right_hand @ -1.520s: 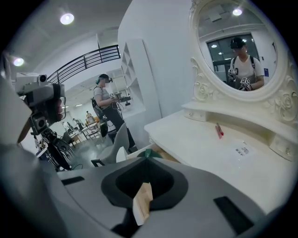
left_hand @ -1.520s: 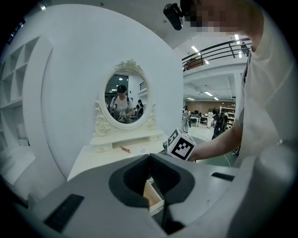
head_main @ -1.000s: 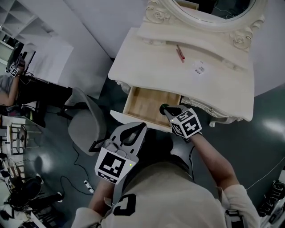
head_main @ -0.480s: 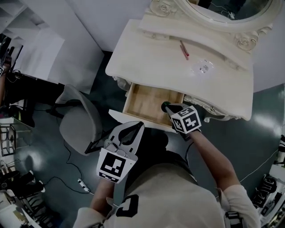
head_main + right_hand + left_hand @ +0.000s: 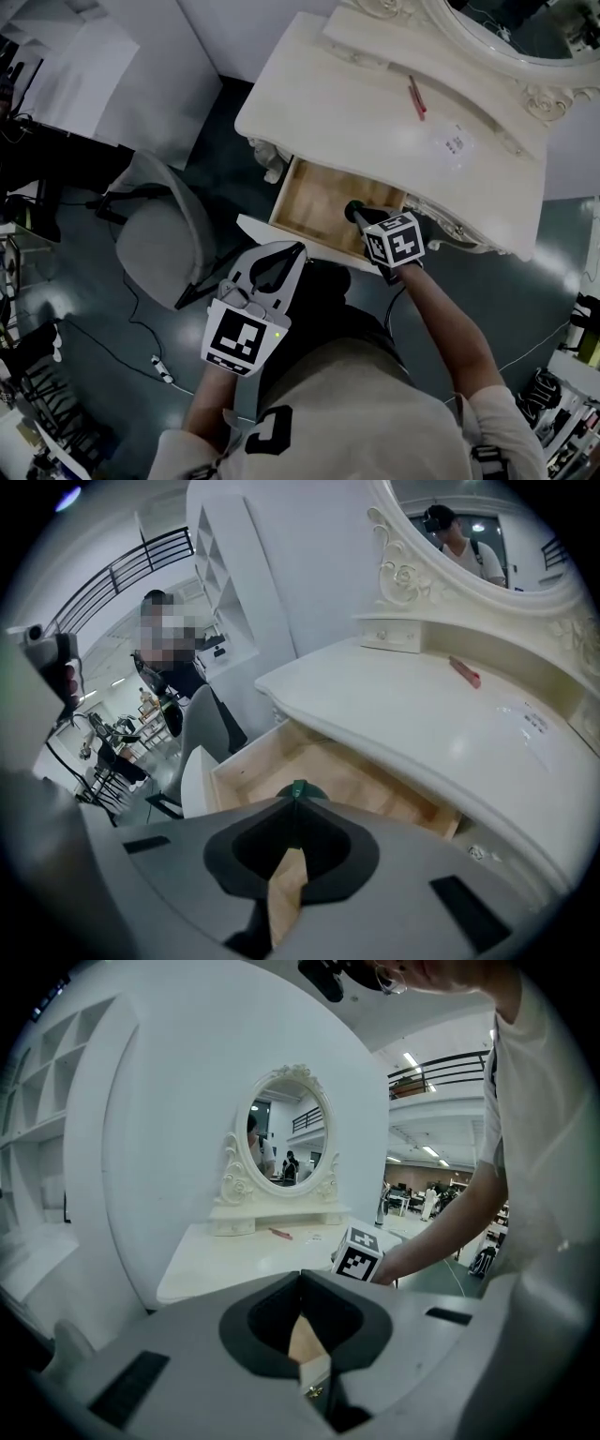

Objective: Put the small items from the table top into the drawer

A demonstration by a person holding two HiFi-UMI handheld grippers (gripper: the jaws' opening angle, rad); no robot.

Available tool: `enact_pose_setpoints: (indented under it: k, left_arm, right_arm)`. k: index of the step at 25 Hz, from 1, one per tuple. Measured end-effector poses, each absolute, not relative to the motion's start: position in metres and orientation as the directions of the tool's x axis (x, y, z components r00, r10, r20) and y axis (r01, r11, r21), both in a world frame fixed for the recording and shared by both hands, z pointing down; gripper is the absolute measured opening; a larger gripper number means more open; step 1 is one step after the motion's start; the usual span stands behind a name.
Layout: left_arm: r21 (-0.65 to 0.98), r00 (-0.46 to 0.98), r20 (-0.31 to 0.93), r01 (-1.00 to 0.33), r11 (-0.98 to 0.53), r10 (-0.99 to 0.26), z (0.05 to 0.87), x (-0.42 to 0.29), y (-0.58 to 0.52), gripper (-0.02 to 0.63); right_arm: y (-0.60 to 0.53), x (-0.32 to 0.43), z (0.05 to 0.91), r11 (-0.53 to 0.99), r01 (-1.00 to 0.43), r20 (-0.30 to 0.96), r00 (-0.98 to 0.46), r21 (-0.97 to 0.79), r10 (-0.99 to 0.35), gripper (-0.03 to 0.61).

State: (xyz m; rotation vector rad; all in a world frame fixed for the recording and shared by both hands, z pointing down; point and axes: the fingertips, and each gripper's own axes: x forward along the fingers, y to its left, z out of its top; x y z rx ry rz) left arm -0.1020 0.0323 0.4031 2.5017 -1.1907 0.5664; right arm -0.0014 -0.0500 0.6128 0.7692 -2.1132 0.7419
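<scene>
**Two small items on the worktop, drawer open below**

A thin red pen-like stick (image 5: 416,97) lies near the back of the cream-white dressing-table worktop (image 5: 347,112), close to the raised ledge under the oval carved-frame mirror (image 5: 525,37). A small flat clear packet (image 5: 454,143) with a printed label lies apart from it, further right and nearer the front edge. The worktop stands against a pale wall on a dark glossy floor (image 5: 553,272). A grey padded chair (image 5: 155,239) stands to its left, with cables trailing on the floor beside it.

Under the worktop's front edge the light wooden drawer (image 5: 314,192) is pulled out, its white front panel toward the person. Its pale wood bottom shows.

The right claw (image 5: 355,212) points steeply down over the right part of the drawer, jaws together. A small dark green bit (image 5: 297,789) shows at their tips; whether it is pinched there I cannot tell. The left claw (image 5: 300,247) hangs nearer the person, just before the drawer's front panel, aimed toward the worktop. Its jaws are closed and empty.
</scene>
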Motion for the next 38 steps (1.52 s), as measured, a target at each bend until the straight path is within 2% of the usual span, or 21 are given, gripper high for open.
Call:
enact_pose_setpoints:
  k: [14, 21, 38]
  left_arm:
    - [0.125, 0.595, 0.491, -0.771, -0.624, -0.636, 0.413, -0.107, 0.015, 0.058]
    - [0.129, 0.600, 0.502, -0.764, -0.632, -0.623, 0.418, -0.113, 0.007, 0.058]
    - [0.166, 0.637, 0.506, -0.733, -0.660, -0.581, 0.429, -0.119, -0.006, 0.058]
  right_arm:
    - [-0.067, 0.011, 0.659, 0.572, -0.783, 0.852, -0.456, -0.247, -0.256, 0.031]
    - [-0.074, 0.013, 0.672, 0.456, -0.832, 0.852, -0.460, -0.315, -0.250, 0.031]
    - [-0.078, 0.011, 0.700, 0.431, -0.861, 0.886, -0.397, -0.269, -0.239, 0.031]
